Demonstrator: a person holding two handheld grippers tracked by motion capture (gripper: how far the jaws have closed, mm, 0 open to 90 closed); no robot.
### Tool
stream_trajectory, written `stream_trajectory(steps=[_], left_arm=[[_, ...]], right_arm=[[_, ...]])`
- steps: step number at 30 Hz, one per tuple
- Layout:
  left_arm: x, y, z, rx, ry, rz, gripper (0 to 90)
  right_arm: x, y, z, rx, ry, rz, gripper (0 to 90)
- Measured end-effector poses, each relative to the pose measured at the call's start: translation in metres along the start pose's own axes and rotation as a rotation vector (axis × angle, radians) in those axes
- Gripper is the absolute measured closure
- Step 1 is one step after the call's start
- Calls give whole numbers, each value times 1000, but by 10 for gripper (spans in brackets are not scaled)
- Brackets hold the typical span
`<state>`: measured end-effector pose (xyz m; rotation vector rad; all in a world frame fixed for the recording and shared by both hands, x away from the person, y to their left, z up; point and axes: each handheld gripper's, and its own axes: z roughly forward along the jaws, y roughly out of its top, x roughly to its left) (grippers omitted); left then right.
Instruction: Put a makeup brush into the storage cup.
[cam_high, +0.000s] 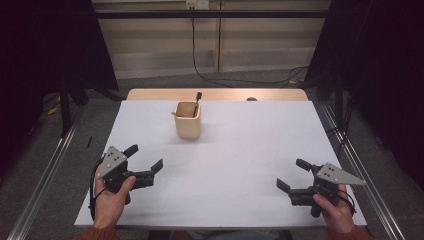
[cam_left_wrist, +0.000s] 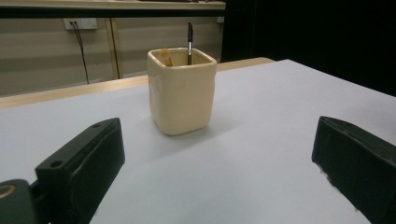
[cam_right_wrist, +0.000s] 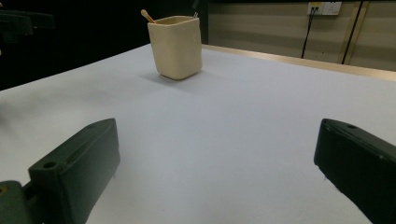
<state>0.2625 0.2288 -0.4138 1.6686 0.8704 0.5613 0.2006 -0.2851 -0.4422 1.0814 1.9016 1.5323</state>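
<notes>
Resting low over the white table (cam_high: 240, 165), both grippers stand with jaws spread wide, gripping nothing.

A cream cup (cam_high: 188, 121) sits upright toward the far middle of the table, well apart from the left gripper (cam_high: 146, 161) and farther still from the right gripper (cam_high: 294, 176). A black pen (cam_high: 197, 103) and a wooden stick (cam_right_wrist: 148, 16) stand inside the cup. Bare tabletop lies between each gripper and the cup.

Three cameras, one white surface (cam_high: 240, 165)

The high view looks forward and down from the near edge. Each tool camera sits low over the surface, the left aimed toward 1 o'clock, the right toward 11; all three share the cup (cam_high: 188, 120) (cam_left_wrist: 182, 91) (cam_right_wrist: 175, 46), nearest the left.
</notes>
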Motion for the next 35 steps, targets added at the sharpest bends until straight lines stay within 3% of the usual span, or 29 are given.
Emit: stream_trajectory(steps=[17, 23, 26, 35], left_arm=[[-3, -27, -32, 5, 29, -18, 24], [1, -29, -40, -27, 61, -40, 24], [0, -31, -42, -16, 75, -19, 22], [0, -32, -43, -8, 61, -43, 21]], right_arm=[[1, 0, -1, 0, 0, 1, 0], [1, 0, 0, 5, 2, -5, 0], [0, 0, 0, 3, 0, -4, 0], [0, 1, 2, 13, 14, -14, 0]])
